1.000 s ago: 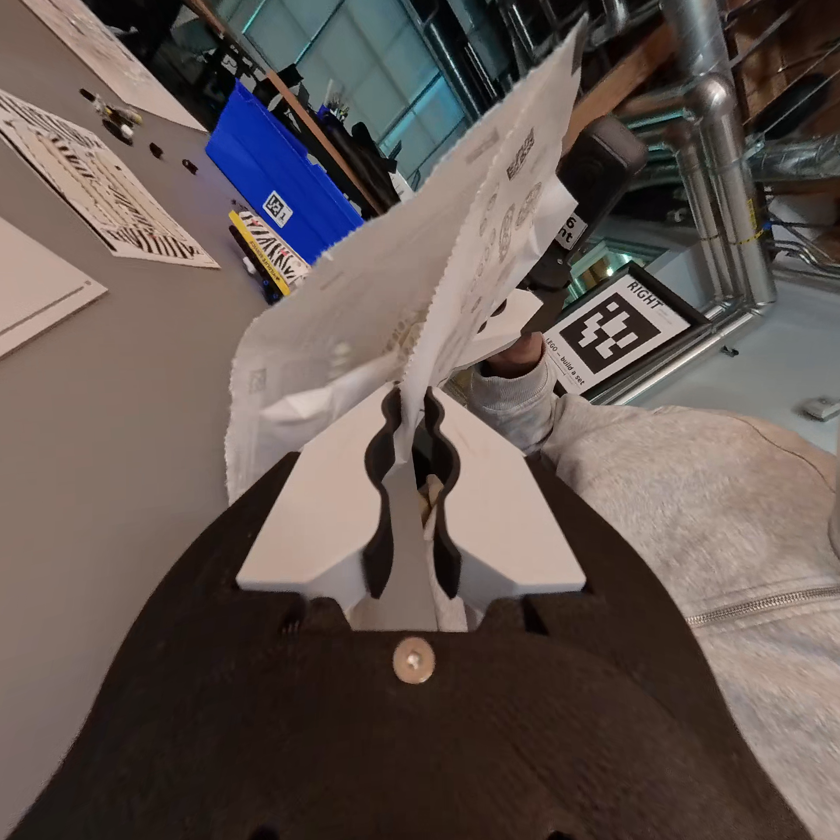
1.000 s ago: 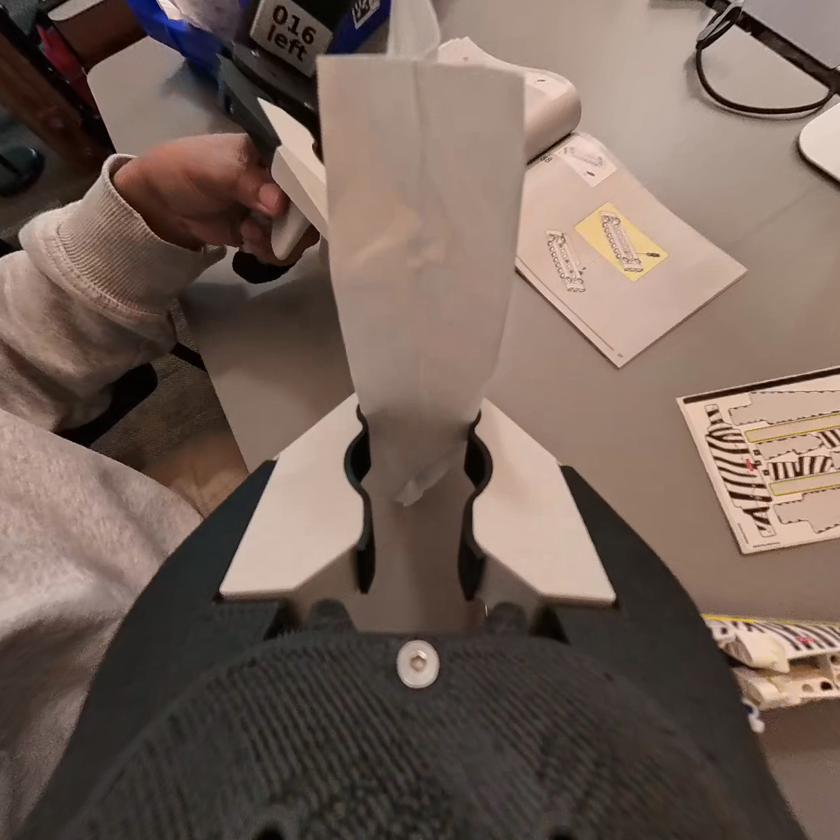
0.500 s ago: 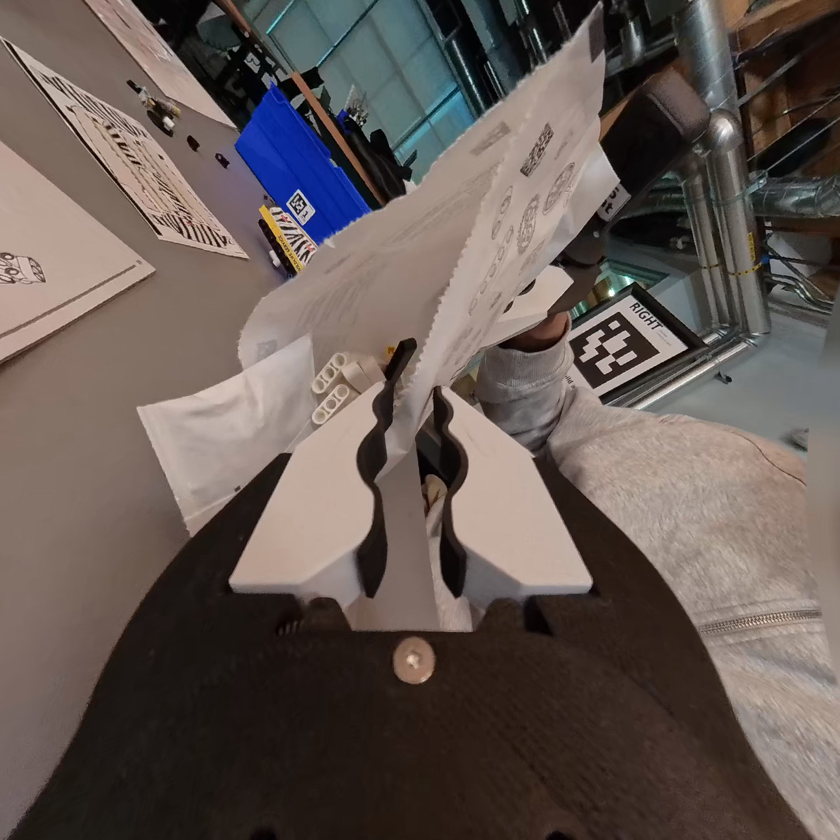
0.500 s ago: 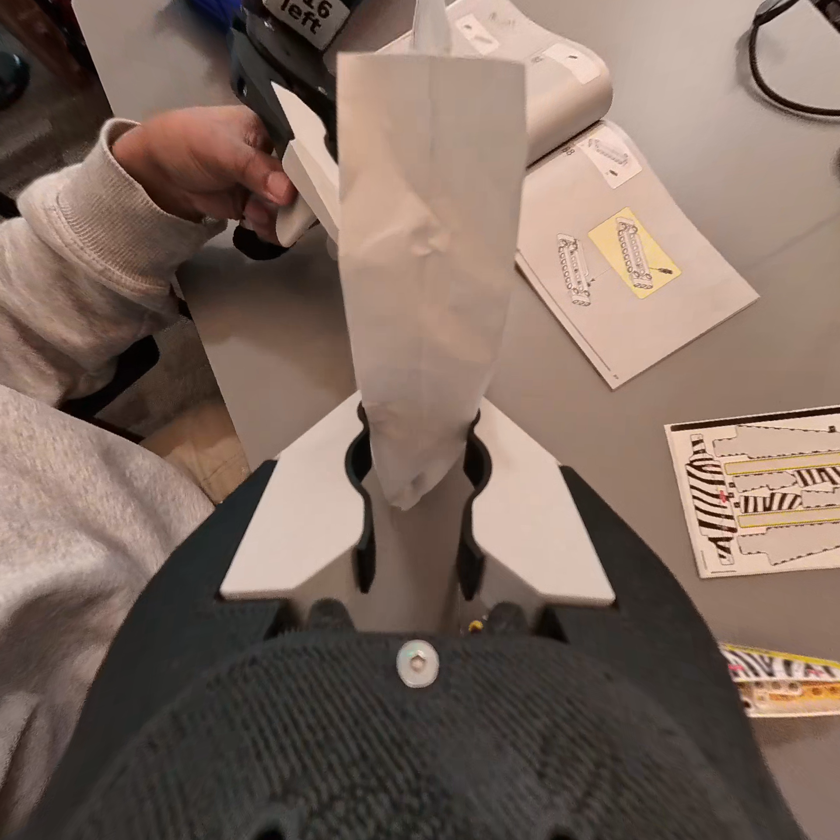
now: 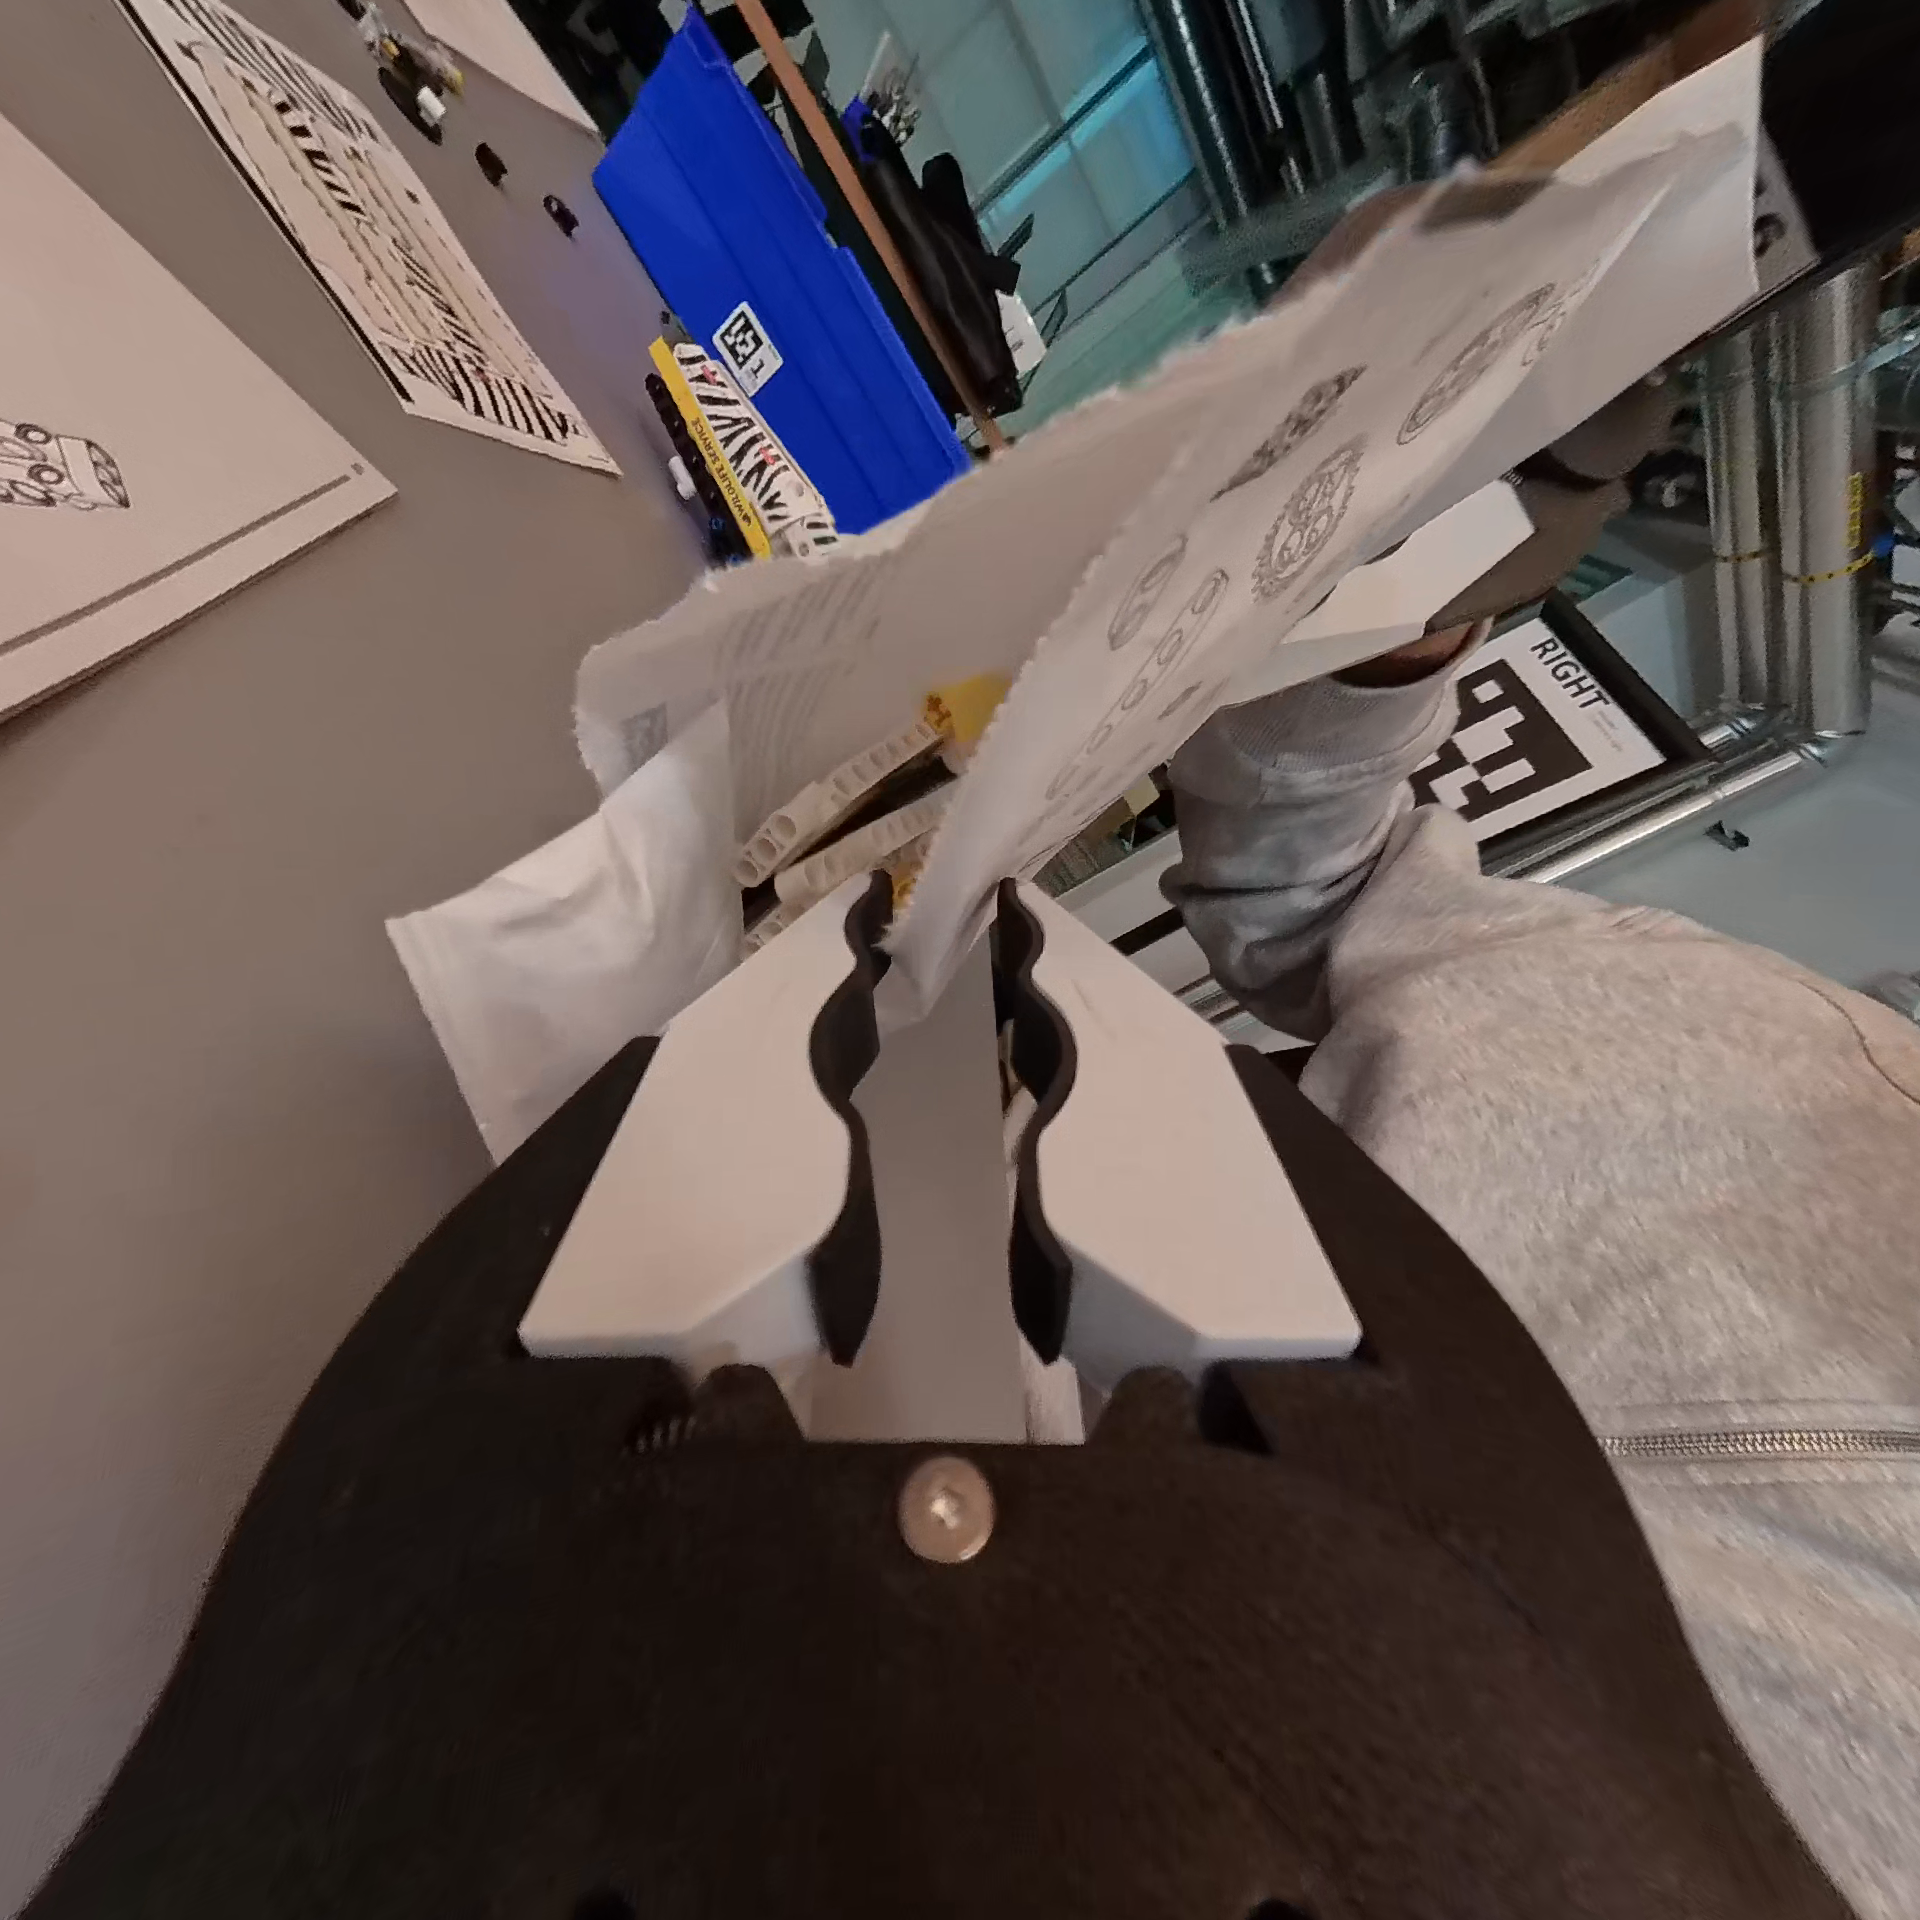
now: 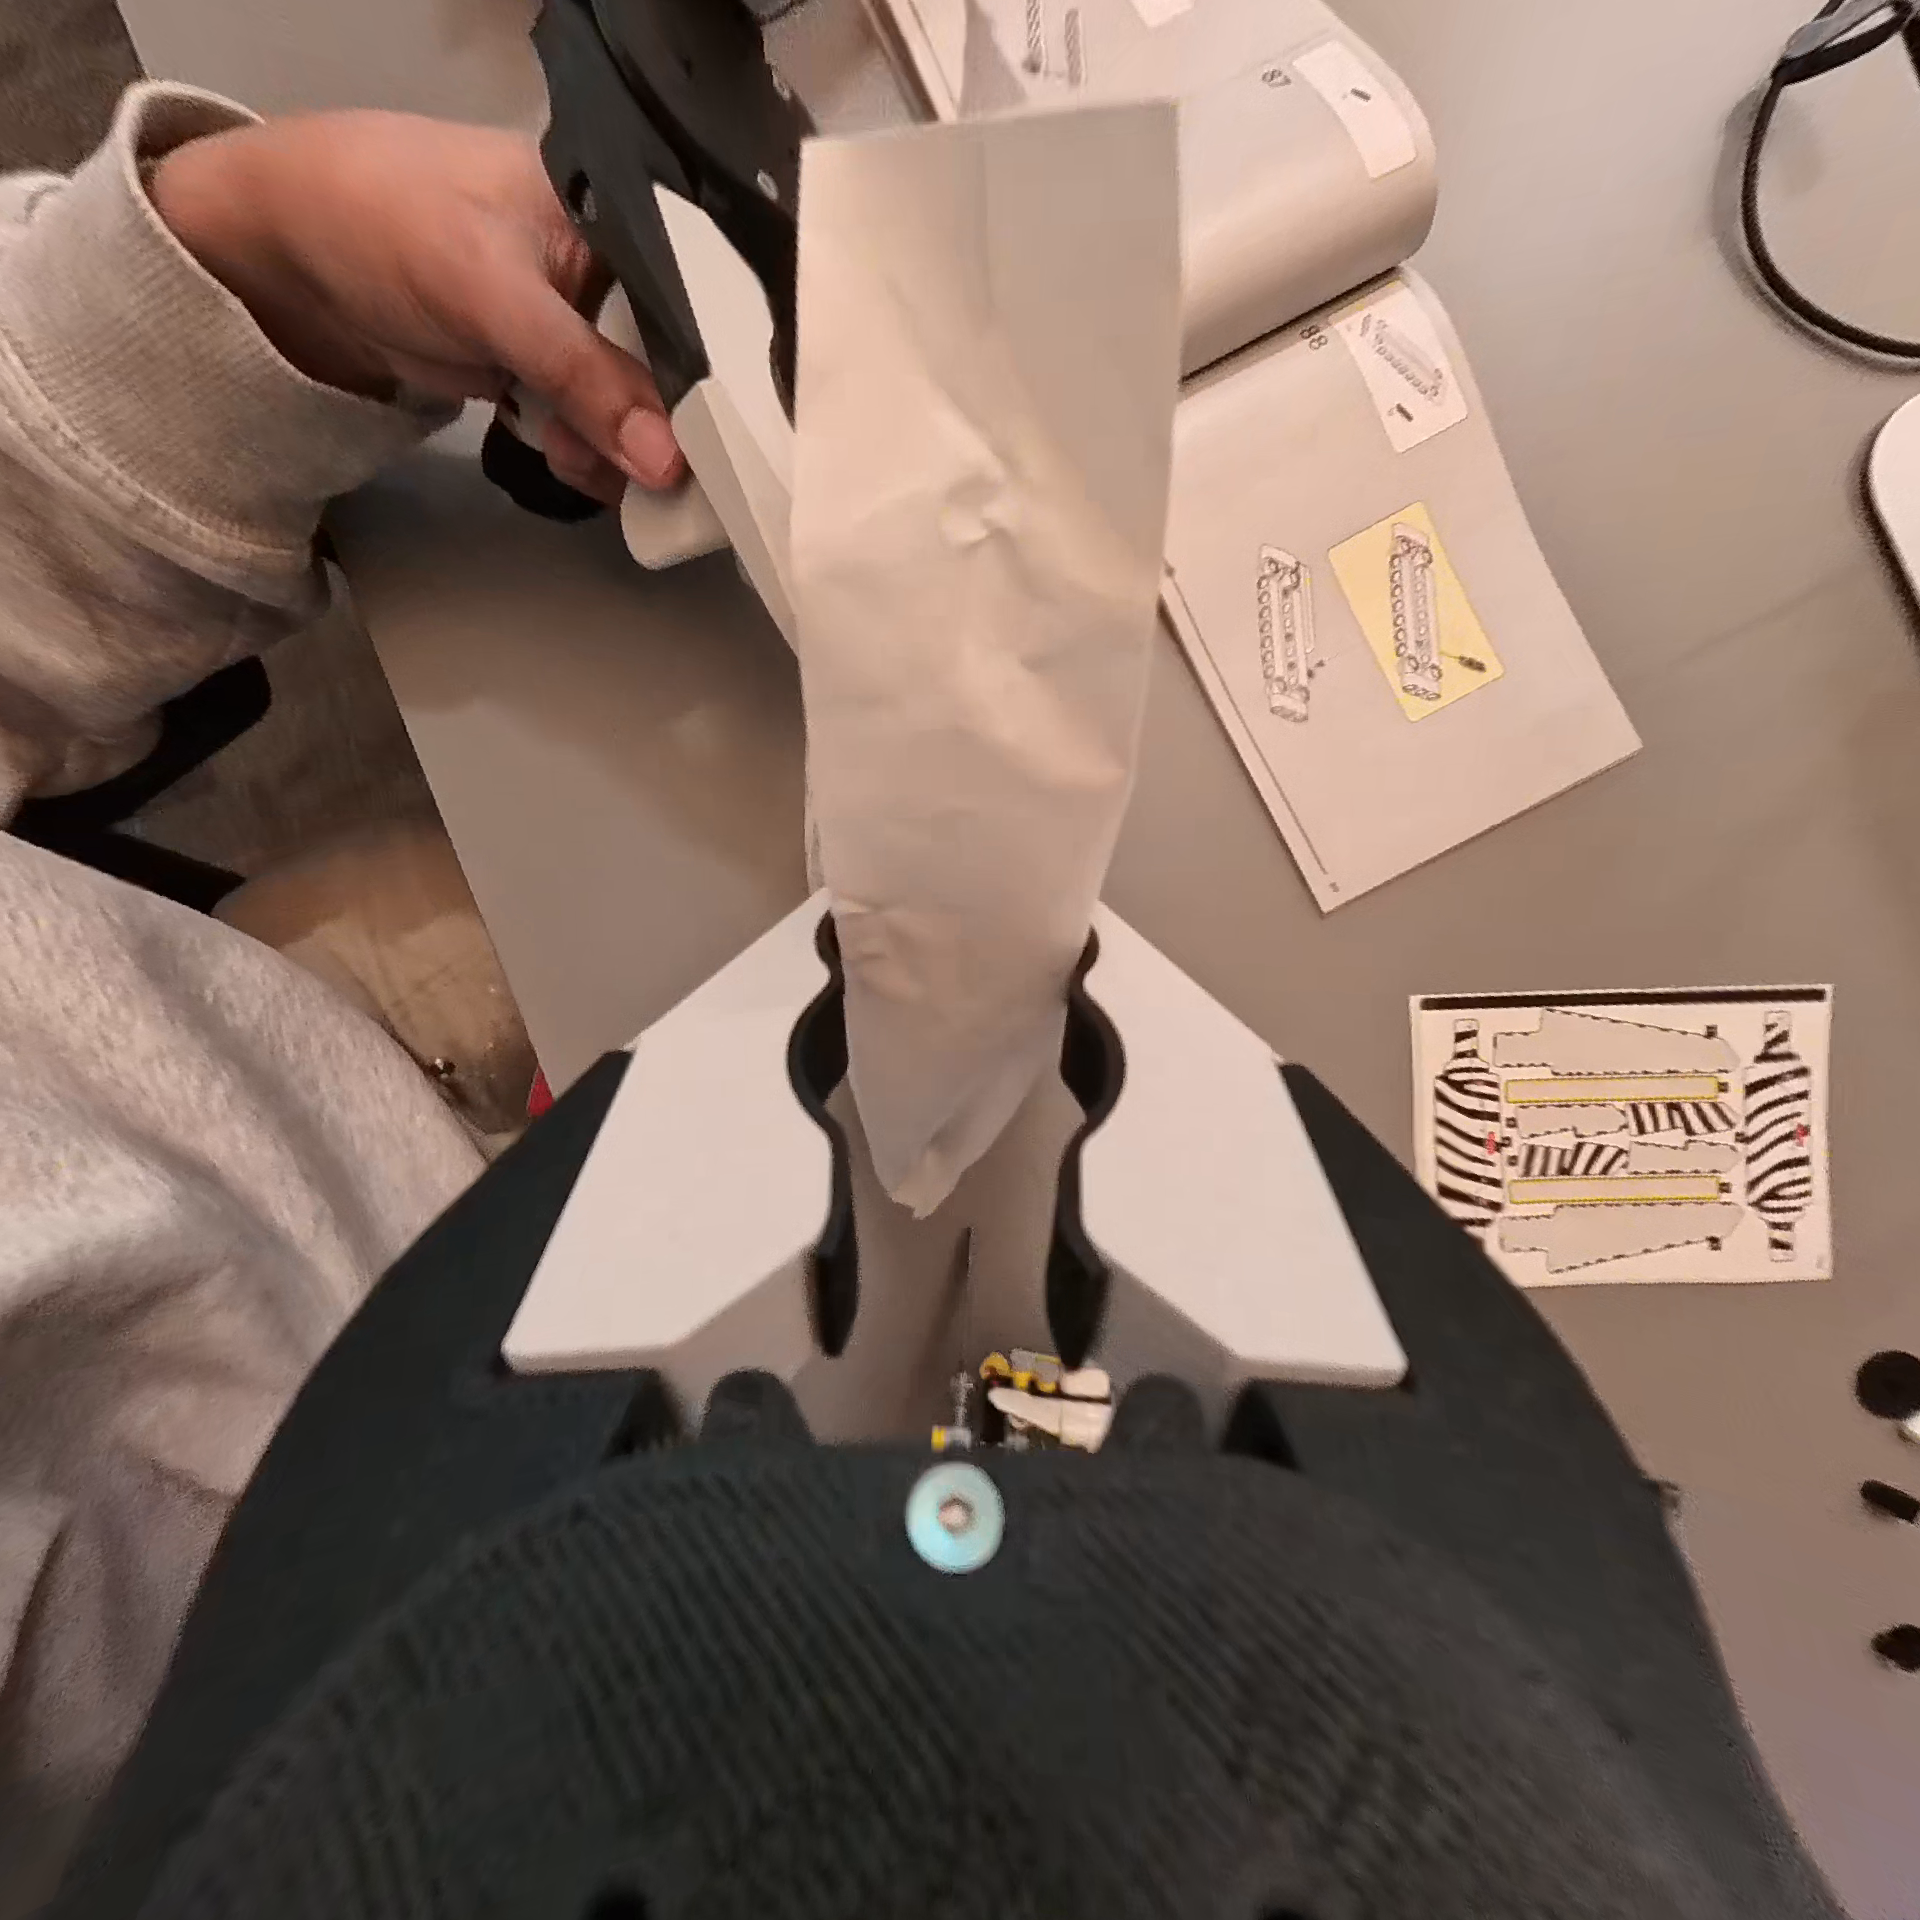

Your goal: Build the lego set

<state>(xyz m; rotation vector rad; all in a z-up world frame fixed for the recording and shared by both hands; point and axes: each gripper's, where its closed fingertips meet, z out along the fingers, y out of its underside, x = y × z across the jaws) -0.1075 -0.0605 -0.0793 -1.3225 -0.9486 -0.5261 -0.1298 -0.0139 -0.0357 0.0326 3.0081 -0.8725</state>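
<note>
Paper bag (image 6: pixel 977 582) stretched lengthwise between left gripper (image 5: pixel 940 914) and right gripper (image 6: pixel 961 956), both clamped on it

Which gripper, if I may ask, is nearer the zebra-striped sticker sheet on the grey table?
Right. The right gripper sits beside the sticker sheet; the left gripper is across the white paper bag.

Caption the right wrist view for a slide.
Right gripper and left gripper hold a white paper bag above the grey table.
</note>
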